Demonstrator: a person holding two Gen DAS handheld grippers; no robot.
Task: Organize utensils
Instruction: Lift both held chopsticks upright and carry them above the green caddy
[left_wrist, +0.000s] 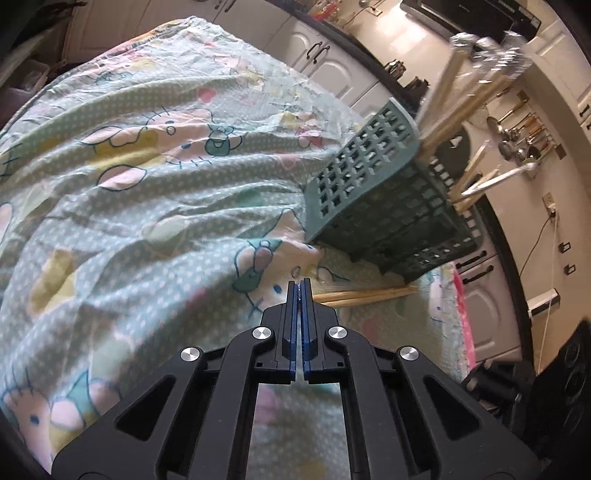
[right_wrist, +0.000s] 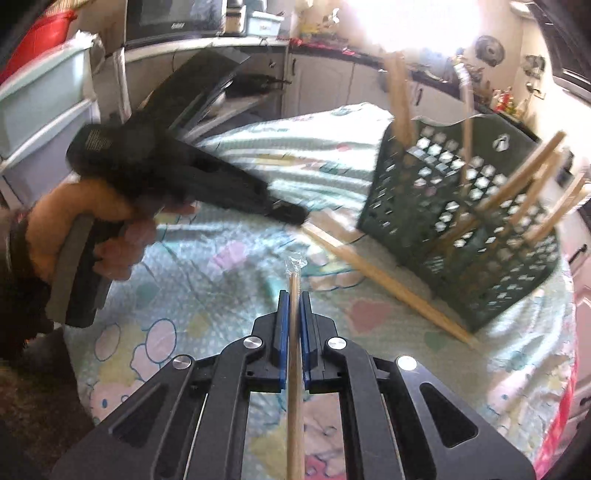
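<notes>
Above the bench's cloth, right gripper (right_wrist: 294, 306) jaws pinch a wrapped chopstick (right_wrist: 294, 288) (mid-pickup); left gripper (left_wrist: 300, 291) jaws pressed together, empty. Next: drop it into the basket (right_wrist: 458, 218).

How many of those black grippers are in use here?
2: the right gripper, bottom of its view, clamping a wooden stick; the left gripper, by the green basket.

On the cloth-covered table (right_wrist: 229, 295), the basket (right_wrist: 461, 221) stands at the right of the right wrist frame, utensil handles (right_wrist: 524, 173) sticking up out of it. Chopsticks (right_wrist: 388, 288) lie flat just before its lower-left corner, frame centre.
</notes>
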